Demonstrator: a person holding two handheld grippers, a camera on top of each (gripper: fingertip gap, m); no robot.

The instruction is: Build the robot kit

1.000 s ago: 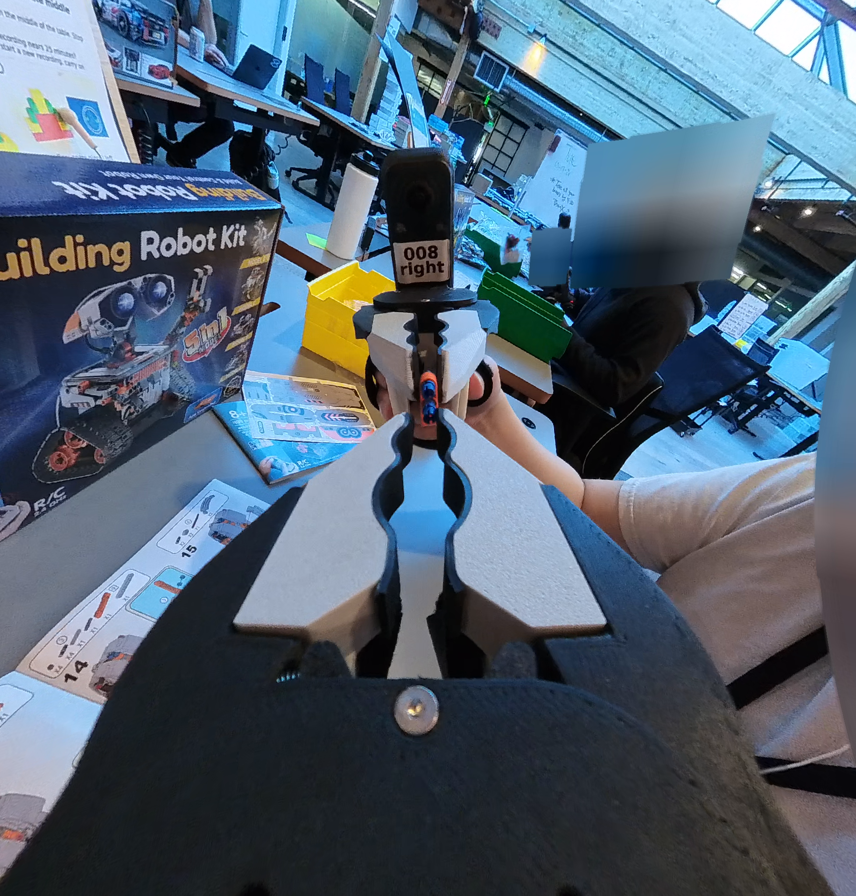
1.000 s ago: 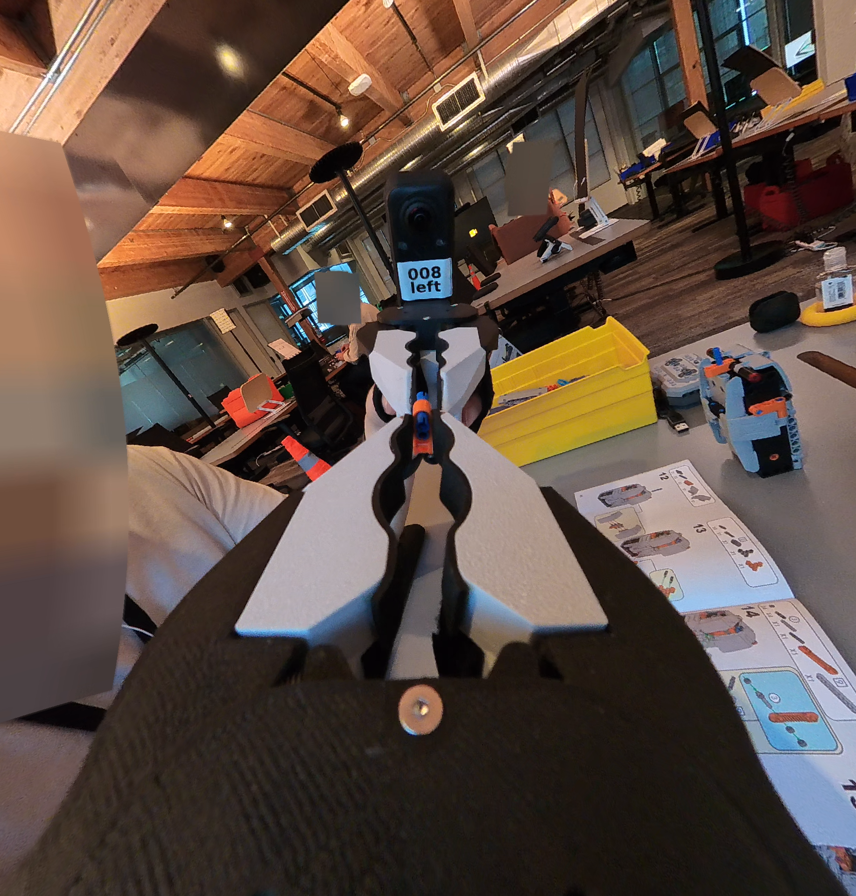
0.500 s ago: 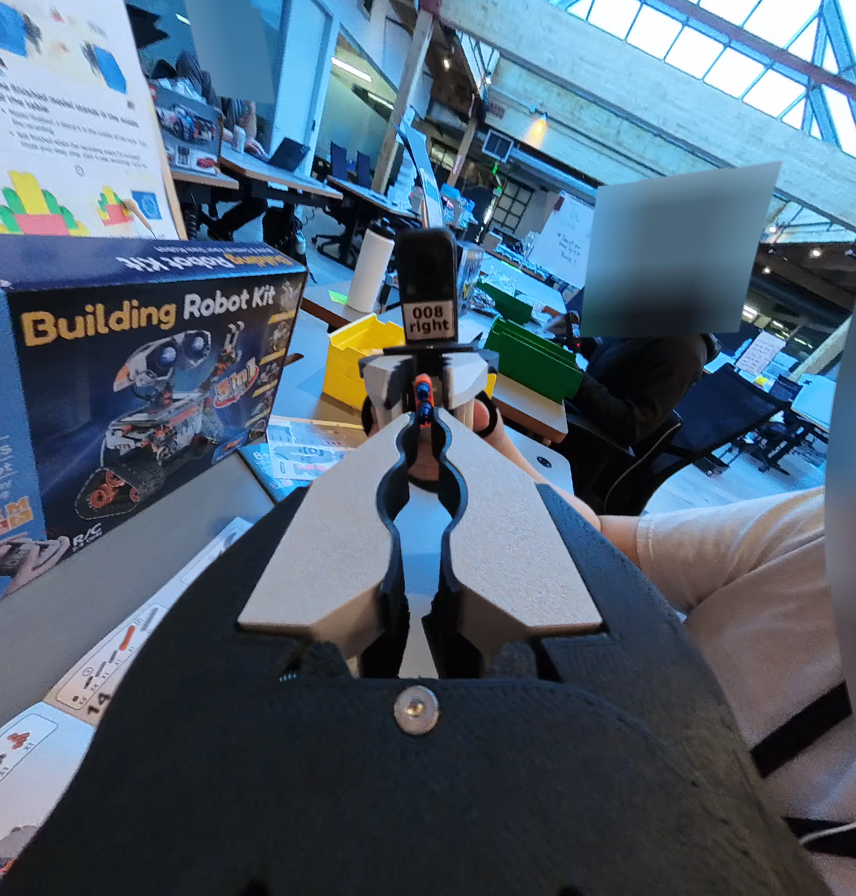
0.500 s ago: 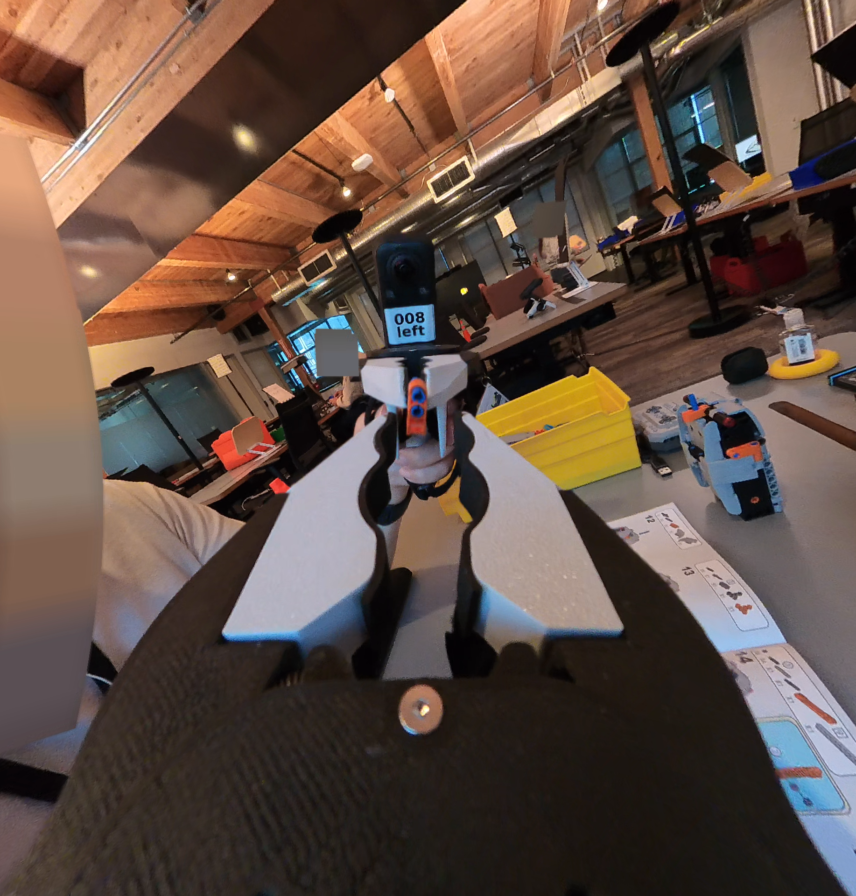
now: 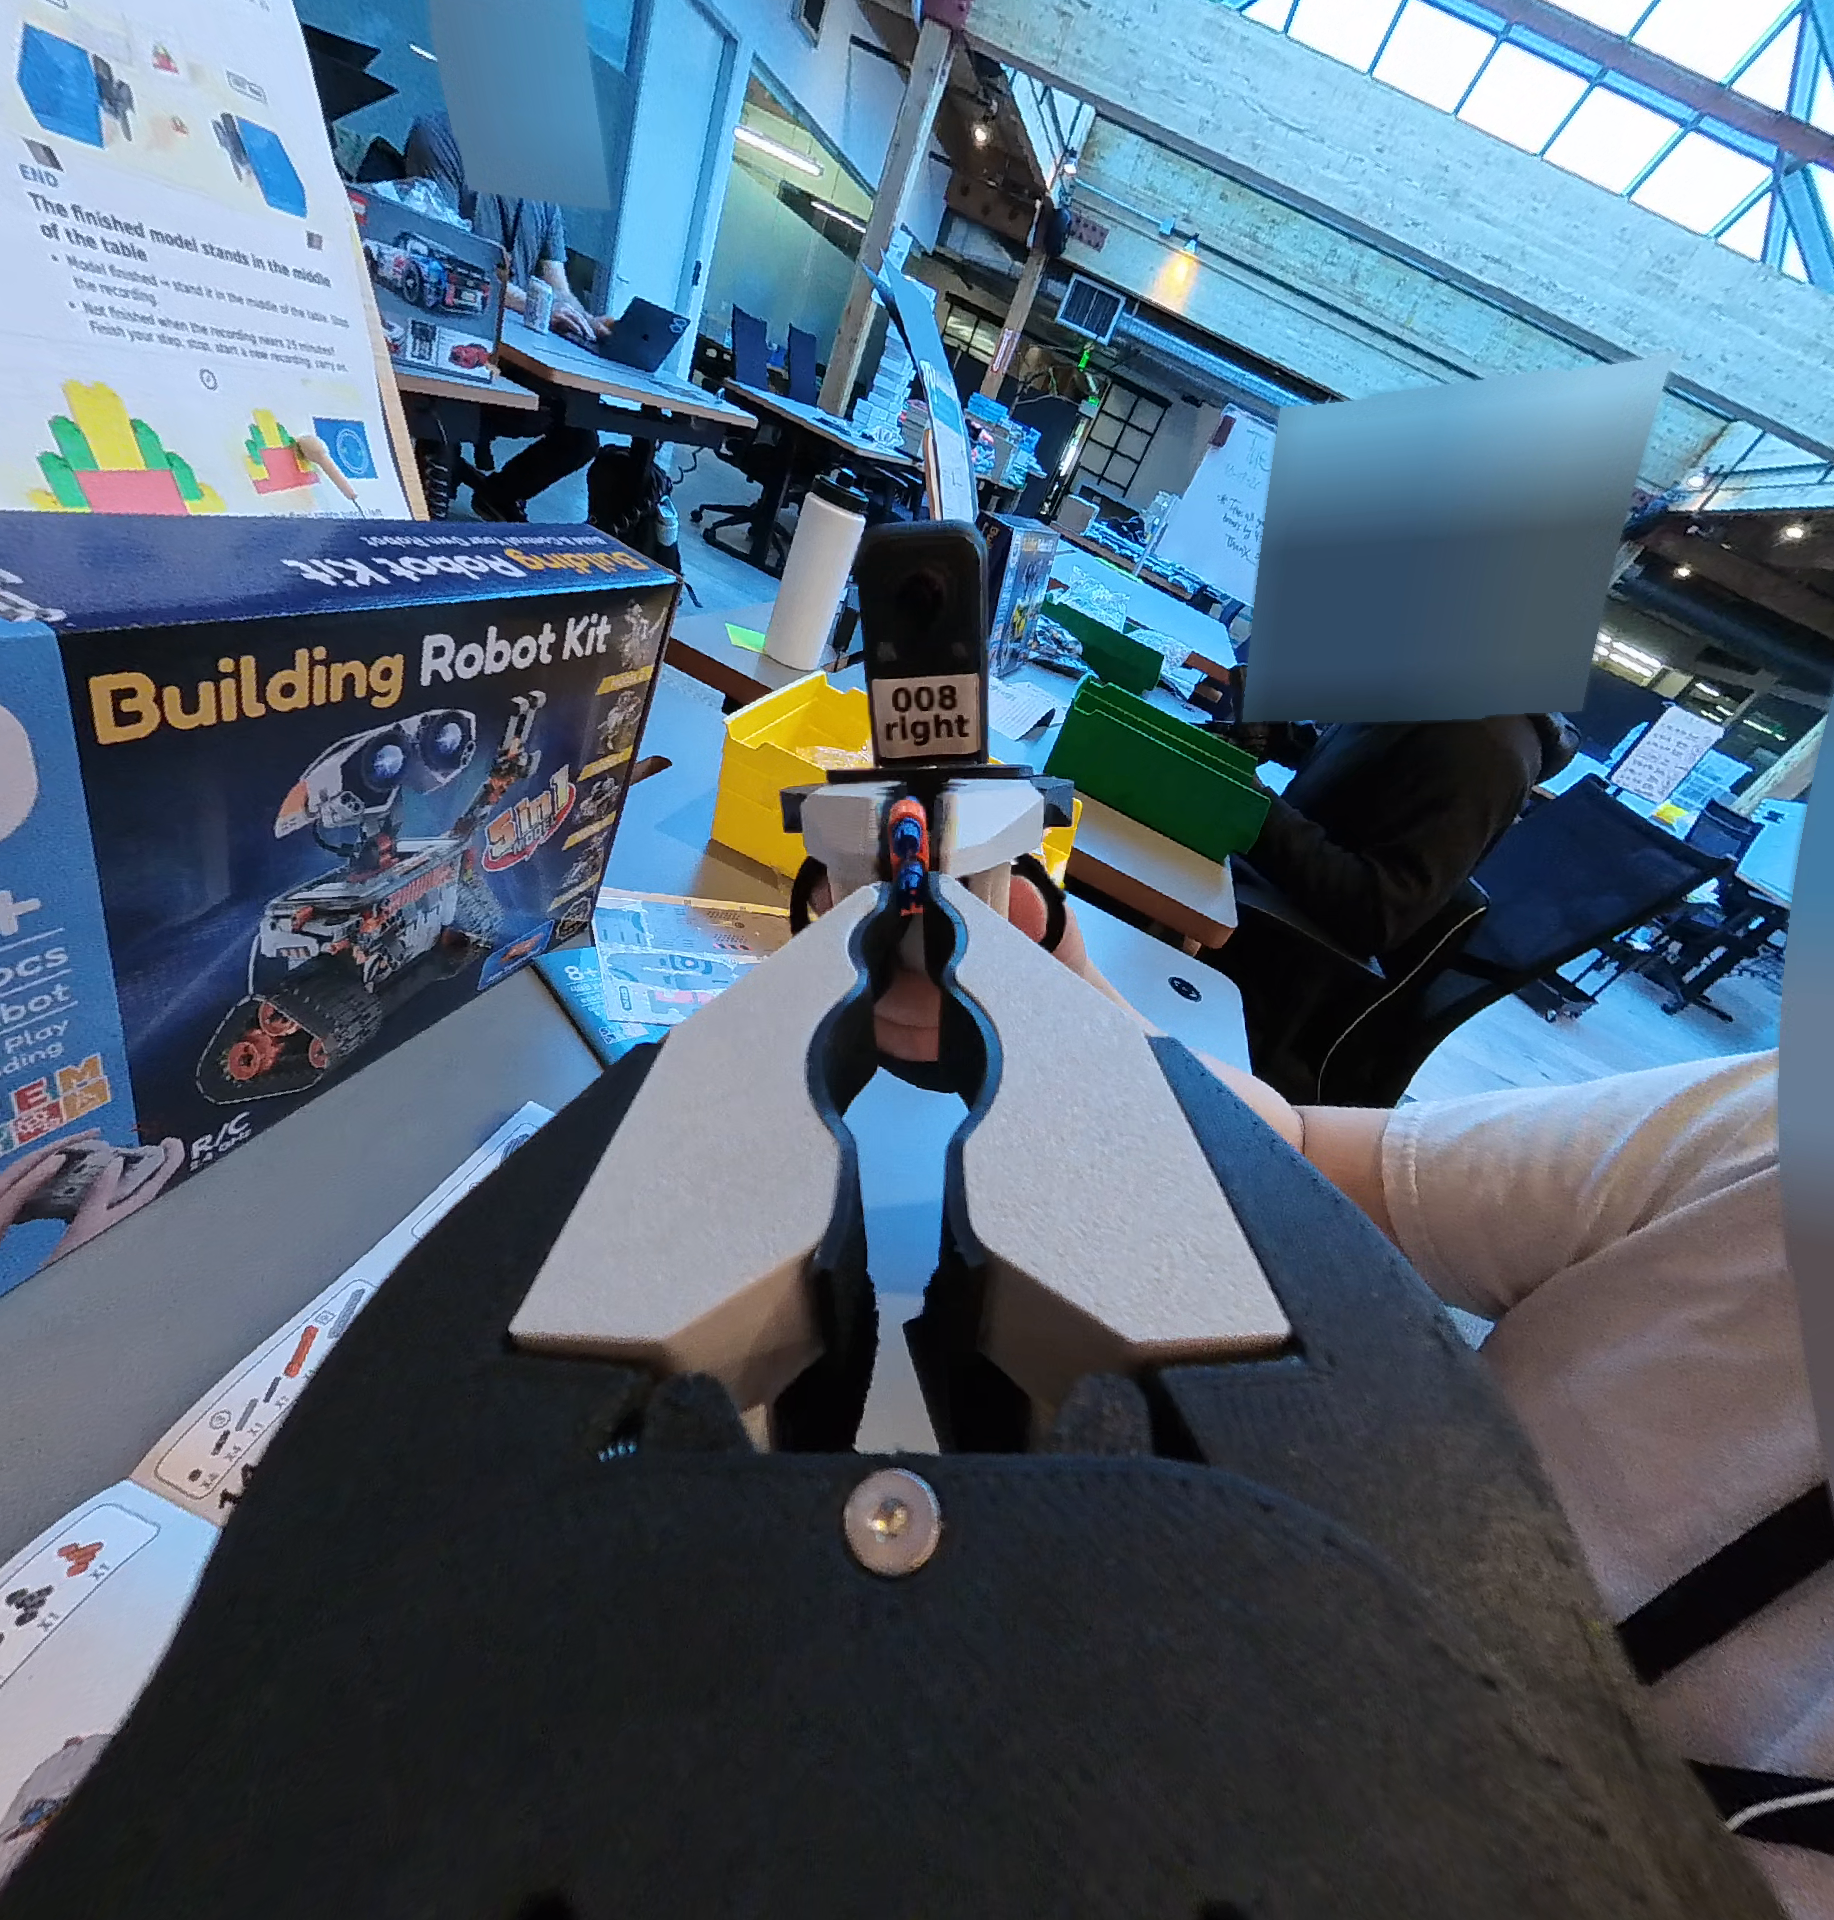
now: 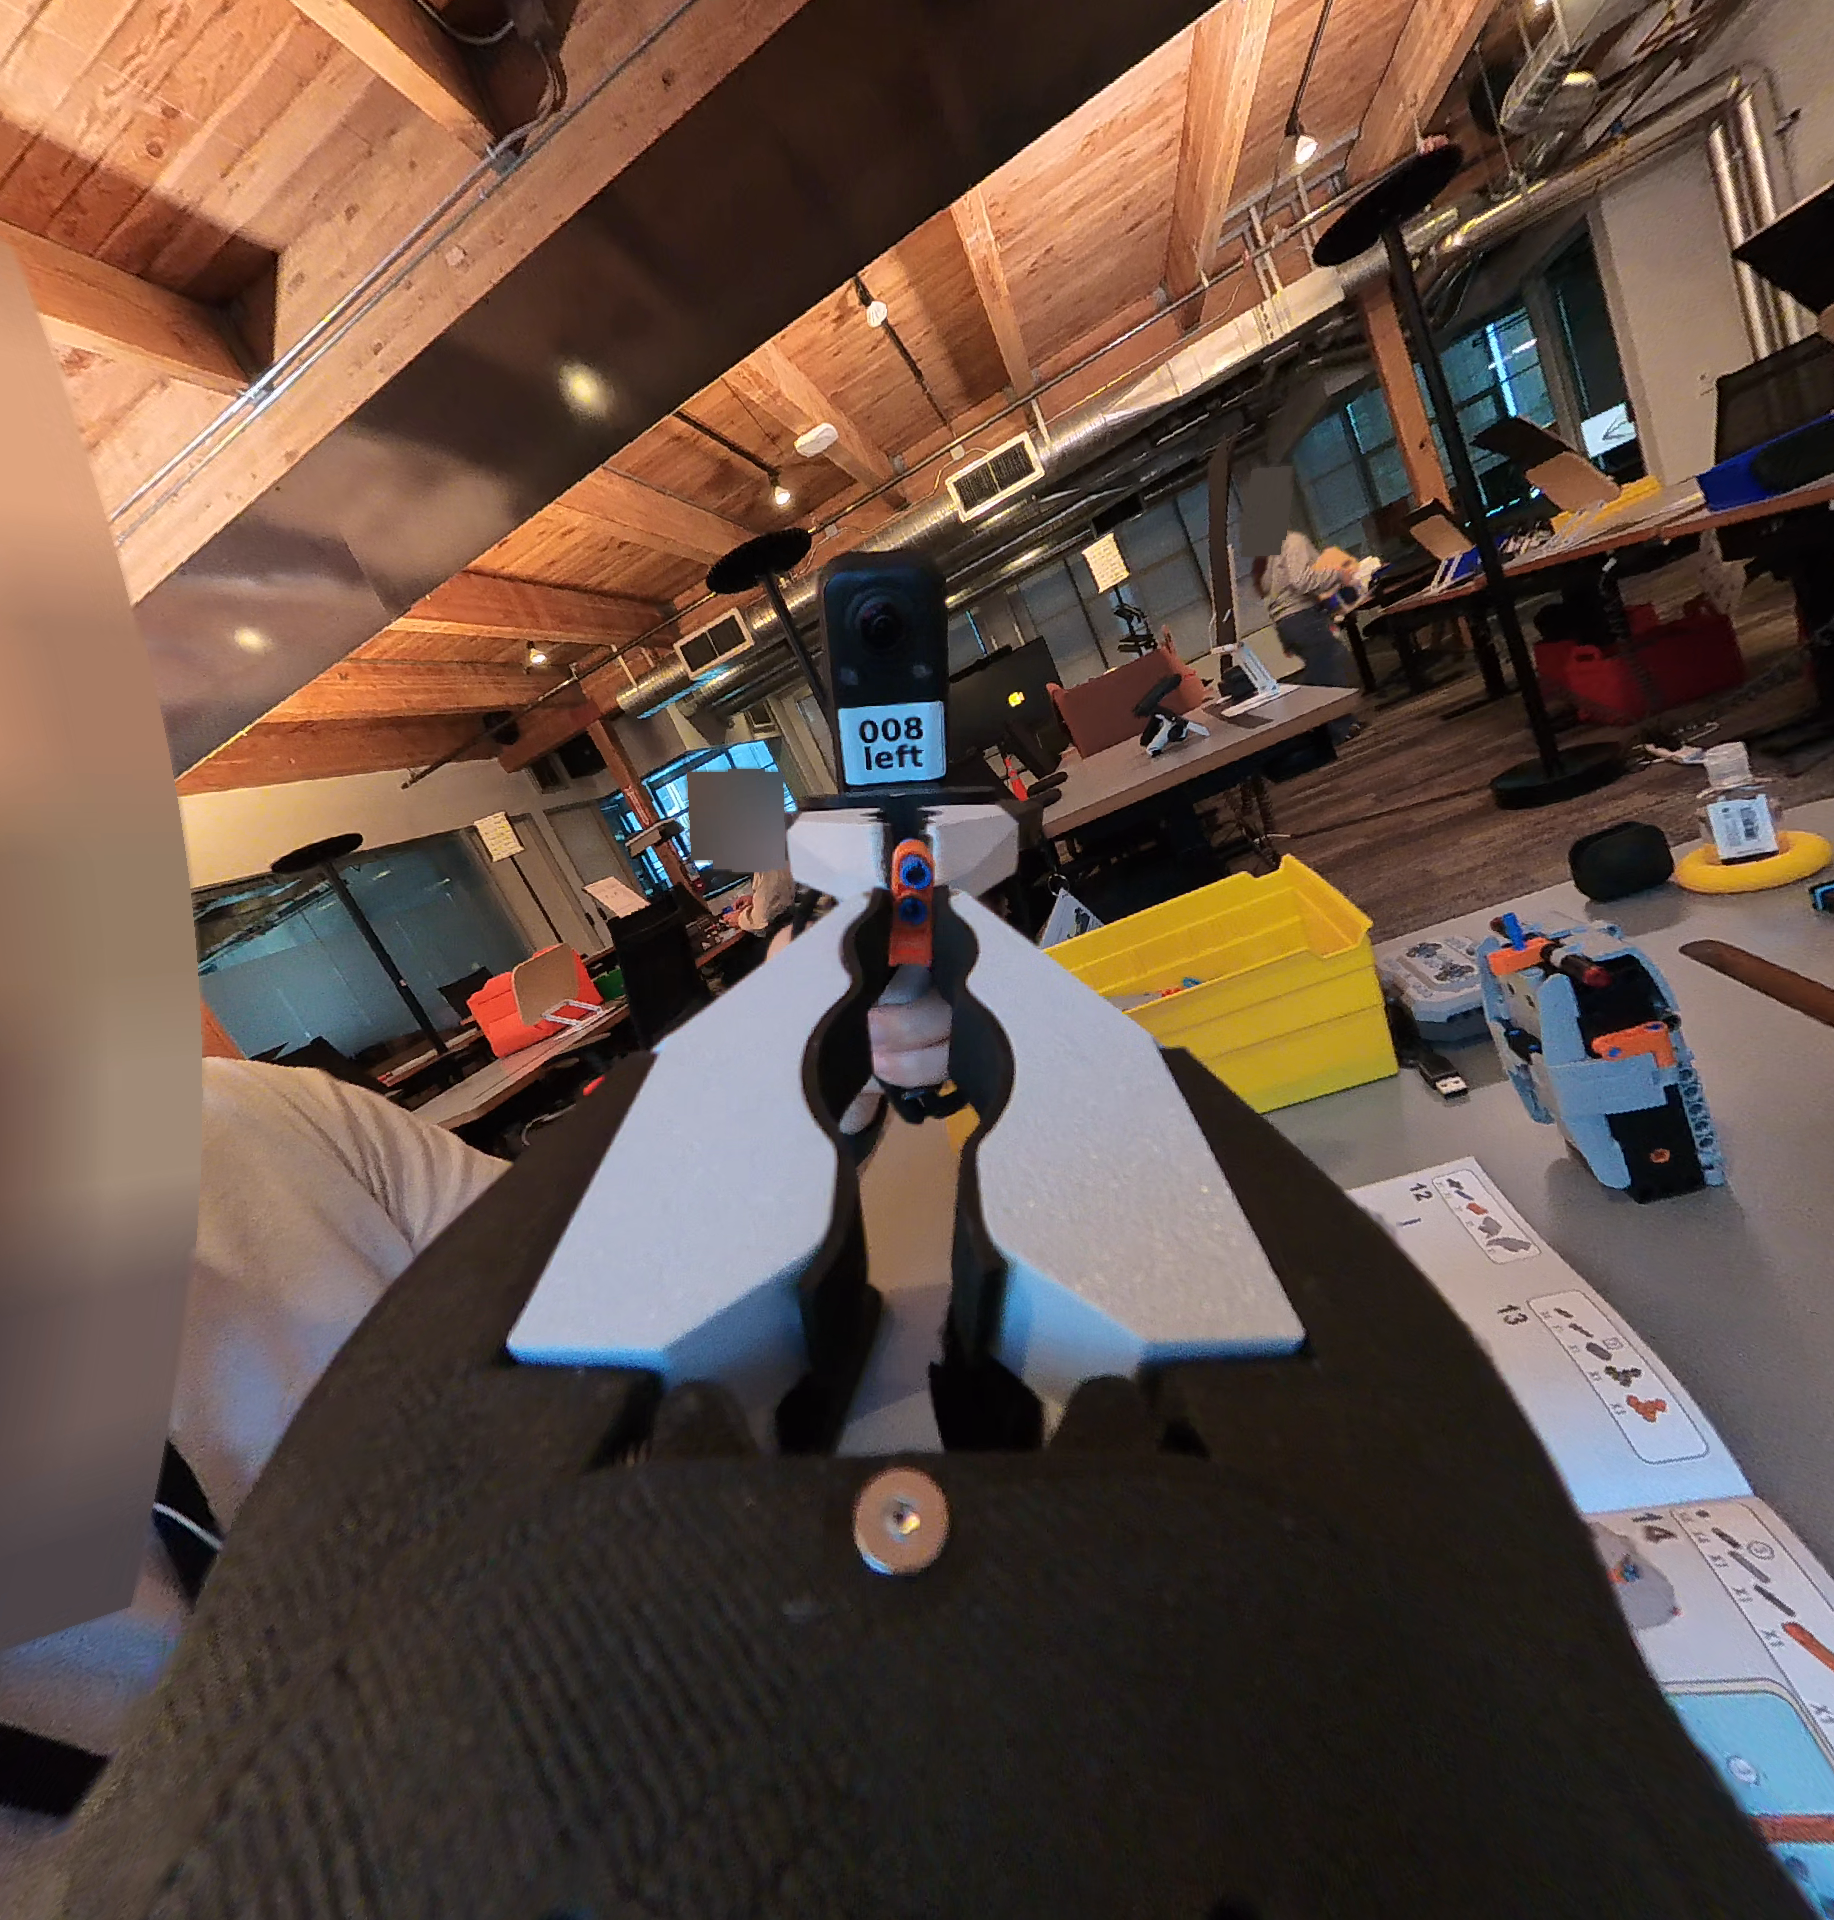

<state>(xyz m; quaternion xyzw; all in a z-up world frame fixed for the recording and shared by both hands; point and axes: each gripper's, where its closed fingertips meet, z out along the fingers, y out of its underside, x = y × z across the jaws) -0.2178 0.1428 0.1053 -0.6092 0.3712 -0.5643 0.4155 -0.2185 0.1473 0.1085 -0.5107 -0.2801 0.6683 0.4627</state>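
Orange-blue plastic peg gripped by left tool and right tool, grey wedge fingers narrow, tip-to-tip.

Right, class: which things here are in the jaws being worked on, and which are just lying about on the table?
In hand:
- orange piece with blue pins, pinched tip to tip between the left gripper and the right gripper

Lying about:
- kit box
- instruction booklet
- yellow bin
- grey part-built model
- yellow ring
- green bins
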